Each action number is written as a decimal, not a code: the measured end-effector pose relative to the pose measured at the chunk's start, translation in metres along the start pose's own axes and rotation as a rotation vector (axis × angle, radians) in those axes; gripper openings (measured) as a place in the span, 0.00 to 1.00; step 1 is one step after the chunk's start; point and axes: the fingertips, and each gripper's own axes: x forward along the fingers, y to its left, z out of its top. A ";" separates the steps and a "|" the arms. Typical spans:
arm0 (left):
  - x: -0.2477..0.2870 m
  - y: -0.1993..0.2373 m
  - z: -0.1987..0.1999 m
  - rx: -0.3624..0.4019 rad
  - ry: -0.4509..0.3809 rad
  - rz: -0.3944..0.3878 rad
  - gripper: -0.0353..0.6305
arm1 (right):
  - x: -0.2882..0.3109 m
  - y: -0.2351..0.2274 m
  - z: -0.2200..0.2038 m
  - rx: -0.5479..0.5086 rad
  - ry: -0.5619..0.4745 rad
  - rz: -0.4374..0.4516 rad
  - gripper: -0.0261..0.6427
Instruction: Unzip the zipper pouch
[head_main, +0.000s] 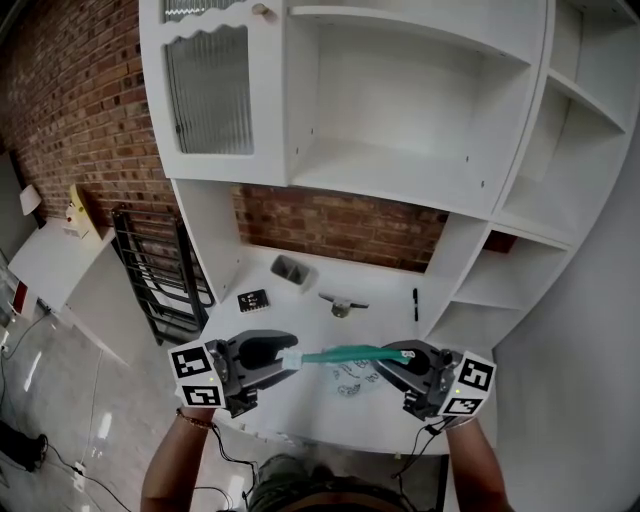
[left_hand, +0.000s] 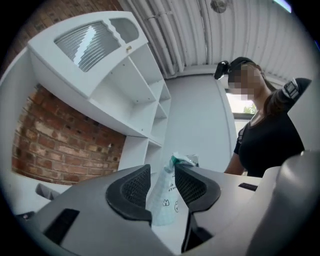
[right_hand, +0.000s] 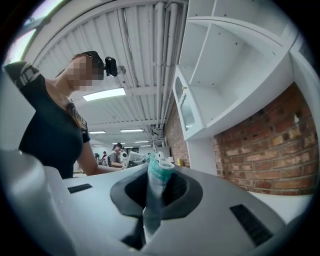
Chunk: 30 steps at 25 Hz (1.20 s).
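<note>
A black metal rack (head_main: 150, 275) stands on a glossy pale floor (head_main: 60, 390) before the rough red brick wall (head_main: 330, 228). Beside it rises a smooth white cabinet (head_main: 420, 100) with open shelves and a ribbed glass door (head_main: 208, 90).

The left gripper (head_main: 288, 357) has matte grey jaws with dimpled black pads. They stand apart, and one end of the zipper pouch (head_main: 345, 354) lies loosely between them, unpinched.

The pouch is thin, translucent plastic with small printed figures and a teal zipper band. It stretches level between the two grippers, above the front of the white worktop (head_main: 385, 300). On that worktop lie a small black card (head_main: 253, 299), a grey tub (head_main: 292, 270), a metal piece (head_main: 342, 305) and a black pen (head_main: 415, 303).

The right gripper (head_main: 392, 358) has its jaws clenched on the pouch's other end.
</note>
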 end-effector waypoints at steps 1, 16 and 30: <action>-0.004 0.003 -0.002 0.017 0.017 0.030 0.25 | -0.002 -0.005 -0.001 0.000 0.004 -0.034 0.05; 0.026 -0.006 0.002 0.218 0.145 0.433 0.31 | -0.003 -0.050 -0.043 -0.253 0.180 -0.629 0.05; 0.092 -0.034 -0.036 0.345 0.400 0.407 0.52 | 0.011 -0.036 -0.074 -0.531 0.444 -0.790 0.05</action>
